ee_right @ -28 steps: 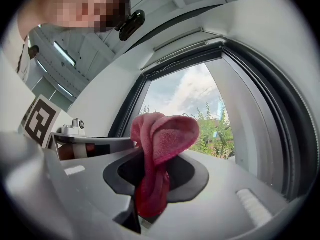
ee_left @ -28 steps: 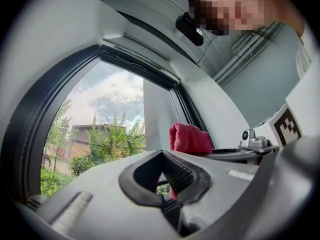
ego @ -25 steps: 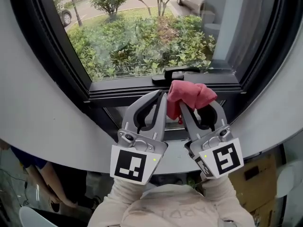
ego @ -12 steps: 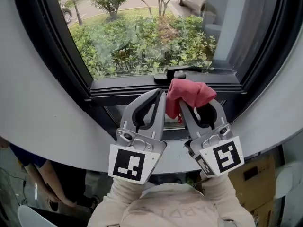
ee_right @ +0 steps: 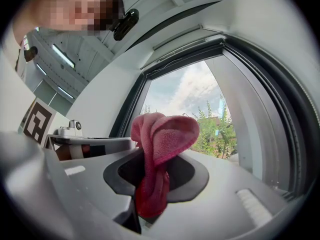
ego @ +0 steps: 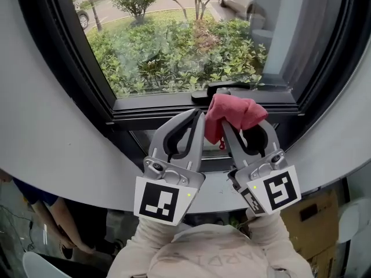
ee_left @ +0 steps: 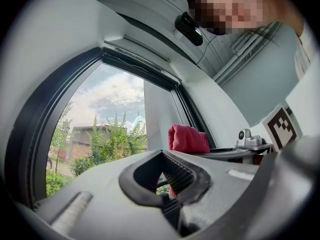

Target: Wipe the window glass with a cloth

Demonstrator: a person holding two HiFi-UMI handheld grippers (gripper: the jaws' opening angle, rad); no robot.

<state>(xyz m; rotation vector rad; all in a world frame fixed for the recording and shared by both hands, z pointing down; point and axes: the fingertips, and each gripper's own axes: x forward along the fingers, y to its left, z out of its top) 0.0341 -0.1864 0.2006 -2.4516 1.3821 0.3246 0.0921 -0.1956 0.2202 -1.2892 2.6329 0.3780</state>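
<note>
While the right hand-held gripper has its jaws clamped on a pink-red cloth, the left hand-held gripper just beside it has its jaws pressed together with nothing between them. Bunched into soft folded lobes, the cloth stands lengthwise out of the jaw tips toward the window glass. Its rounded top lies just below the black handle on the lower frame; whether it touches the frame is unclear.
</note>
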